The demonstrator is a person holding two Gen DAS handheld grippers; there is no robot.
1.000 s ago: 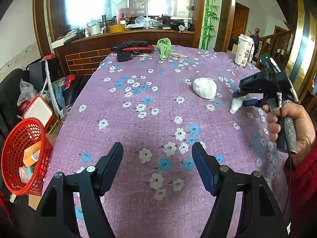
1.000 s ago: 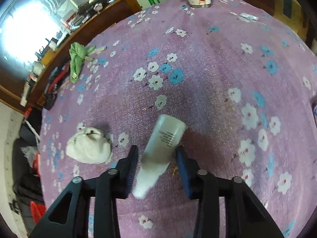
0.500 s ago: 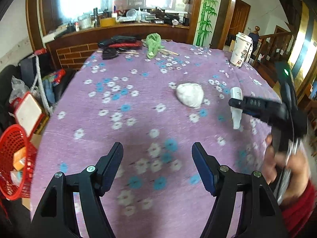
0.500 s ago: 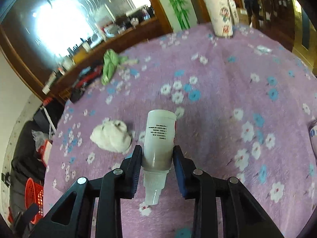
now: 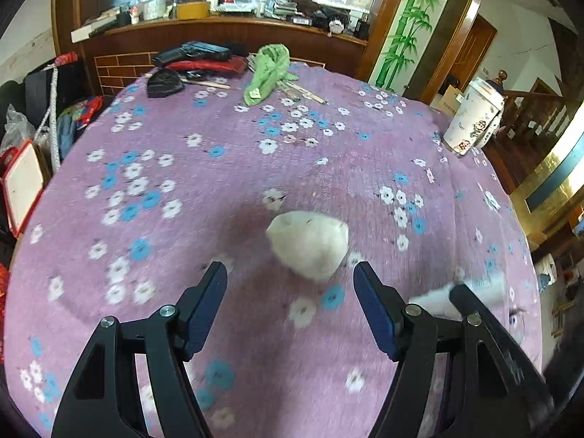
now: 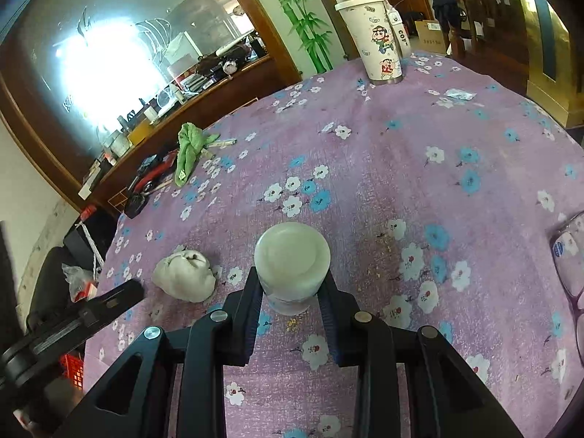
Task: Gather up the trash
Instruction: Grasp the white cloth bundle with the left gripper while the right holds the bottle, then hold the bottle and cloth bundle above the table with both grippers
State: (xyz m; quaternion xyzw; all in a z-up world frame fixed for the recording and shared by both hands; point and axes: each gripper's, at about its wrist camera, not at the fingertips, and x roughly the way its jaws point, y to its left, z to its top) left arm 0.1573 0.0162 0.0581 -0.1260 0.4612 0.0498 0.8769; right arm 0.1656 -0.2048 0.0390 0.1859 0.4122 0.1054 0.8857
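Note:
A crumpled white paper wad (image 5: 308, 246) lies on the purple flowered tablecloth (image 5: 219, 182), just ahead of my left gripper (image 5: 290, 288), which is open and empty with the wad a little right of centre between its fingers. The wad also shows in the right wrist view (image 6: 184, 274). My right gripper (image 6: 292, 288) is shut on a small white plastic bottle (image 6: 292, 259), held above the cloth with its flat bottom toward the camera. In the left wrist view the bottle (image 5: 474, 288) is a blur at the right.
A cartoon-printed white cup (image 6: 379, 36) stands at the far right of the table. A green cloth (image 5: 270, 69), sticks and dark items (image 5: 193, 54) lie at the far edge. Glasses (image 6: 569, 259) lie at the right edge. A red basket (image 6: 71, 368) sits on the floor left.
My left gripper has moved forward and right, up to the paper wad. My right gripper has lifted the bottle and tipped it end-on toward its camera.

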